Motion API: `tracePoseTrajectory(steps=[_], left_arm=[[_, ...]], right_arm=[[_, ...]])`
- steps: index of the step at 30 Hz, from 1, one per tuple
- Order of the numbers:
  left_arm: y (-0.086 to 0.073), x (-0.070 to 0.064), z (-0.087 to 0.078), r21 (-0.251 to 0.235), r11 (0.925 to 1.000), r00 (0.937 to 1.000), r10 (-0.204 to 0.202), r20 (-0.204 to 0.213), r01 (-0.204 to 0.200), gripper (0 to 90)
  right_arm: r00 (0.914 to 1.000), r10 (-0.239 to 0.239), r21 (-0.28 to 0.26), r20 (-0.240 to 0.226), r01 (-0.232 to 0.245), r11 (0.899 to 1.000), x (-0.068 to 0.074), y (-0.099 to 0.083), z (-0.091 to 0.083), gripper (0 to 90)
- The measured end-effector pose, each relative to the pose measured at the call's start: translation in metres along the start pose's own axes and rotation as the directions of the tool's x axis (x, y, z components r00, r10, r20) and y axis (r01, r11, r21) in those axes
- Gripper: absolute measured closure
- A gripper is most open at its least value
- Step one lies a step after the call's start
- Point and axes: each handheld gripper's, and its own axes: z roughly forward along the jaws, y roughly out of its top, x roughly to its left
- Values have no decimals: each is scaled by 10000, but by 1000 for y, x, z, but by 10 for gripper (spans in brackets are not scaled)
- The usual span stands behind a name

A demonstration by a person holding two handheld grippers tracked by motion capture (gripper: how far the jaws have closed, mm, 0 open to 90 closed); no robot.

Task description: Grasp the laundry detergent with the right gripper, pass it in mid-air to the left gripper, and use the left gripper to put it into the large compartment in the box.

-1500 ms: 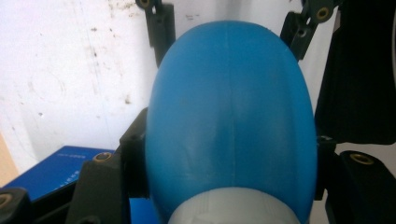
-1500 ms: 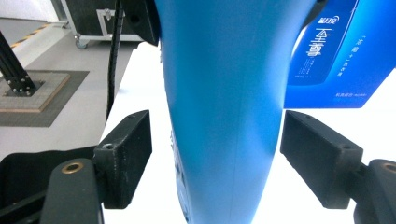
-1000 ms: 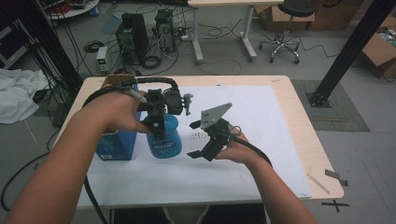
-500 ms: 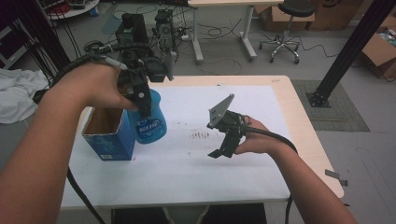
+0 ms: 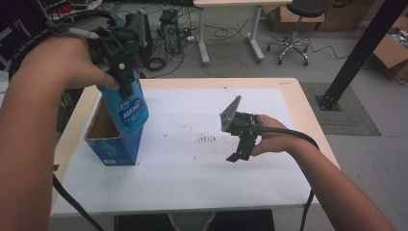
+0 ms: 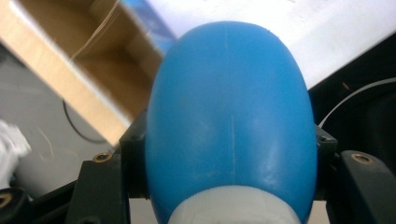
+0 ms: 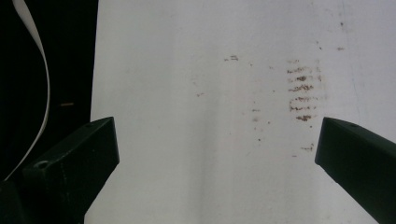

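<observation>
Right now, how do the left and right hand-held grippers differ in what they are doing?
The left hand-held gripper is shut on the blue bottle, while the right hand-held gripper is open and holds nothing. The left one is raised over the open blue box, with the bottle hanging above its opening; the right one sits low over the white sheet, near the brown smudges. Both point downward and trail a black cable.

Blue bottle [image 5: 129, 108] held tilted above open box [image 5: 111, 139].
</observation>
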Motion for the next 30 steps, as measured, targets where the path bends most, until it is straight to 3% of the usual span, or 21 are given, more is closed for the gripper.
tracePoseTrajectory(steps=[4,8,11,17,20,25,28,30], left_arm=[[-5,13,-4,17,9959,9959,-902,-15,902,383],[-10,23,-10,-47,9810,9810,-1939,21,1939,384],[-12,29,-11,104,9652,9653,-2611,-84,2612,384],[-13,43,-12,86,9197,9196,-3922,-217,3925,384],[-13,48,-12,-20,9014,9013,-4329,-146,4329,384],[-13,58,-8,-157,8830,8831,-4691,83,4692,384],[-12,63,-4,-192,8766,8768,-4807,125,4808,384],[-11,65,-2,-192,8767,8769,-4807,79,4807,384]], right_arm=[[10000,-34,55,-1,34,10000,-1,0,-1,0],[10000,-59,201,-6,59,9998,-3,-1,0,0],[10000,-69,235,-4,69,9997,-3,-1,1,0],[9999,-153,175,52,152,9997,-3,1,0,0],[9998,-207,172,62,206,9996,-3,2,0,0],[9998,-201,197,47,200,9996,-4,3,1,0],[9998,-177,228,32,176,9996,-5,2,1,0],[9999,-166,254,18,165,9995,-5,2,2,0]])
